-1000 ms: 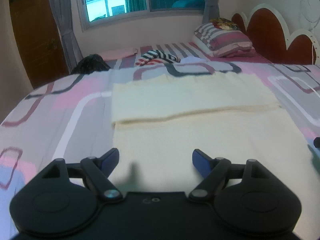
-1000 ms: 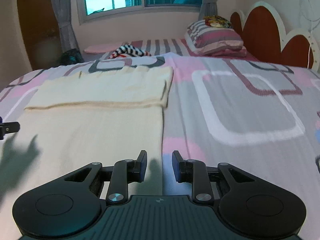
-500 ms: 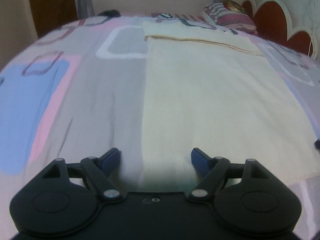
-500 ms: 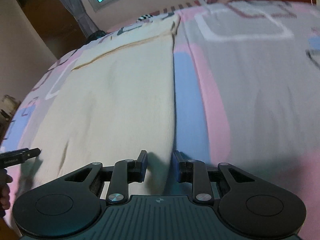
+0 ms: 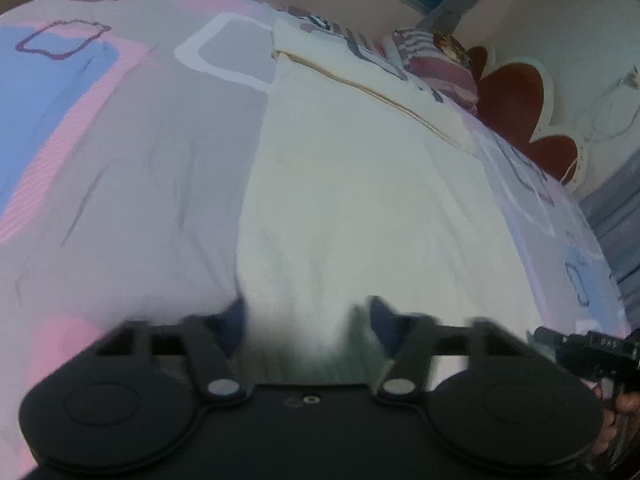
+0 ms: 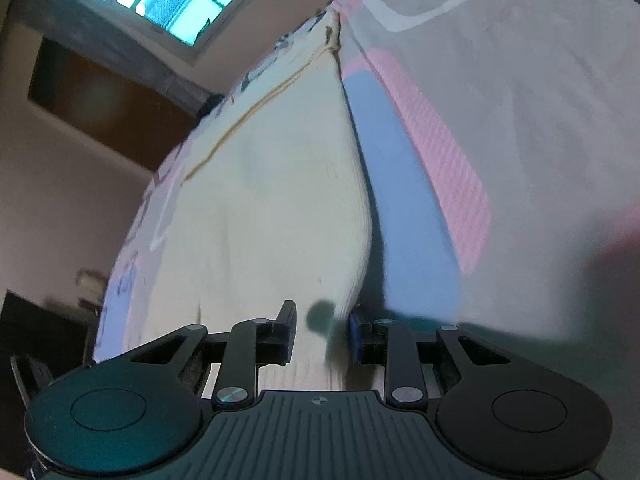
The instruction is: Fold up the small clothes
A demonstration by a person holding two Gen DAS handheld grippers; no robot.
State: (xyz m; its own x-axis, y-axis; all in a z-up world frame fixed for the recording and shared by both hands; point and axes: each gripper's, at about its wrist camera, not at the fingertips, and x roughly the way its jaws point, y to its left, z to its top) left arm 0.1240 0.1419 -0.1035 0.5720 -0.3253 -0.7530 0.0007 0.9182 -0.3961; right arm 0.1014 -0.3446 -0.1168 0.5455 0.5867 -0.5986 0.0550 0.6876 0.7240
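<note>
Both my grippers at the near corners of the cream garment [image 5: 352,184], its long axis running away up the bed [image 5: 132,160].

My left gripper [image 5: 306,320] has just been closing, left corner between unclamped jaws; my right gripper [image 6: 322,330] straddles the right corner, slightly parted.

A: Any writing, labels or numbers you can read?

B: None. The right hand-held gripper [image 5: 580,346], seen at the edge of the left wrist view, carries a few pale raised characters, but they are too blurred to make out.

A: And in the right wrist view?

B: Only a small round crosshair mark on the ribbed body of that gripper [image 6: 322,334], no letters. The bed sheet [image 6: 500,120] shows shapes, not text.
</note>
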